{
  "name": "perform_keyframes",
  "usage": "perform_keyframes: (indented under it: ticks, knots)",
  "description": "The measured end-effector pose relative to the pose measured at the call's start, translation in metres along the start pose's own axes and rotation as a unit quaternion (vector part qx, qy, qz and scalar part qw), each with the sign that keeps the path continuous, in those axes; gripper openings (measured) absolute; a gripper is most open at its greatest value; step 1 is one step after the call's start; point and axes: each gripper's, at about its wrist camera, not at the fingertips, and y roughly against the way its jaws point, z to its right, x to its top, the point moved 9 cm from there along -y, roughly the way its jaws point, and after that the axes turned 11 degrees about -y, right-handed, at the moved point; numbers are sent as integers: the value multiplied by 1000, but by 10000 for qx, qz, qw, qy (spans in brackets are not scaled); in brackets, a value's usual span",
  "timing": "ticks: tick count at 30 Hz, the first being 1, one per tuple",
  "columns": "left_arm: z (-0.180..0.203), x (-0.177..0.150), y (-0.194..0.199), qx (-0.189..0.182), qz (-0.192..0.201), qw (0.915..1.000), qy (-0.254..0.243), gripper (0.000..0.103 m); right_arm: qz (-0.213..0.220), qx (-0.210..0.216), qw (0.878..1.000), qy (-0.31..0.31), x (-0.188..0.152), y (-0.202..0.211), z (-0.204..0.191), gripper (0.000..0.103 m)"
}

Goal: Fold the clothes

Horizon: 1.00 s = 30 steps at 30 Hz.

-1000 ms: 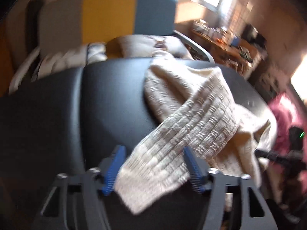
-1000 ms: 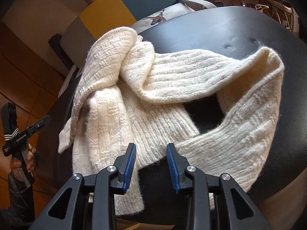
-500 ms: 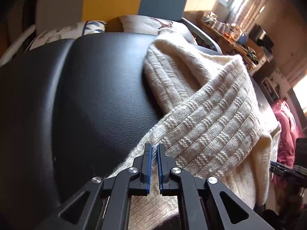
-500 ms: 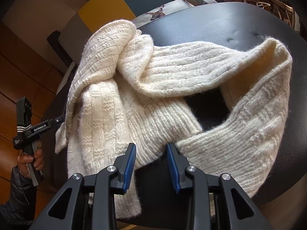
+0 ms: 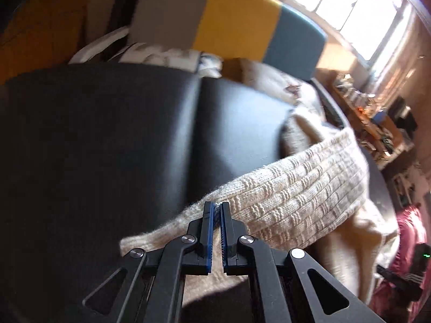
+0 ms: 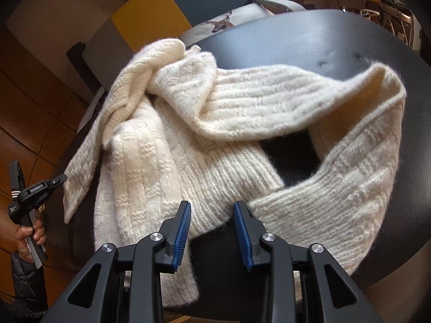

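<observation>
Cream knitted scarf (image 6: 215,140) sprawls looped across our black leather seat (image 6: 336,40), one end stretched leftward, clamped in our left gripper (image 5: 217,210). Our right gripper (image 6: 212,210) hovers parted above, probably touching nothing; colour-blocked chair (image 5: 237,27) behind.

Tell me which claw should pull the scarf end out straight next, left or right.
Left. The left claw is already shut on one end of the scarf, so it can pull straight away. The right claw is open above the scarf and grips nothing.
</observation>
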Motion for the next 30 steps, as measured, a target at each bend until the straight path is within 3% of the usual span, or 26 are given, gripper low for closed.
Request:
perform_keyframes:
  ticks: [4, 6, 10, 12, 14, 17, 21, 23, 26, 30]
  knots:
    - [-35, -30, -3, 592, -320, 9976, 189, 5, 132, 265, 9977, 617, 12, 9, -36, 33]
    - [-41, -32, 2, 554, -289, 9973, 392, 6, 145, 182, 9971, 730, 25, 1, -46, 33]
    - [-47, -29, 31, 433, -8, 9950, 905, 9, -95, 464, 9976, 497, 46, -26, -63, 33]
    - [-36, -26, 48, 63, 206, 9935, 1117, 19, -409, 632, 9966, 338, 40, -44, -72, 33]
    - [-8, -23, 54, -704, 243, 9900, 1196, 33, -673, 899, 9935, 200, 31, -55, -81, 33]
    - [53, -17, 45, -1810, 49, 9785, 983, 34, -696, 768, 9937, 425, 14, -68, -86, 33]
    - [144, -13, 13, -2712, -479, 9586, 718, 34, -550, 875, 9940, 367, 6, -62, -83, 33]
    - [183, -12, -6, -2879, -745, 9526, 644, 34, -524, 957, 9933, 380, 4, -61, -82, 33]
    - [215, -9, -35, -2801, -1062, 9521, 609, 34, -457, 1042, 9923, 494, 0, -60, -81, 33]
    - [224, -4, -55, -2578, -1226, 9559, 691, 34, -318, 1055, 9904, 833, -6, -59, -85, 33]
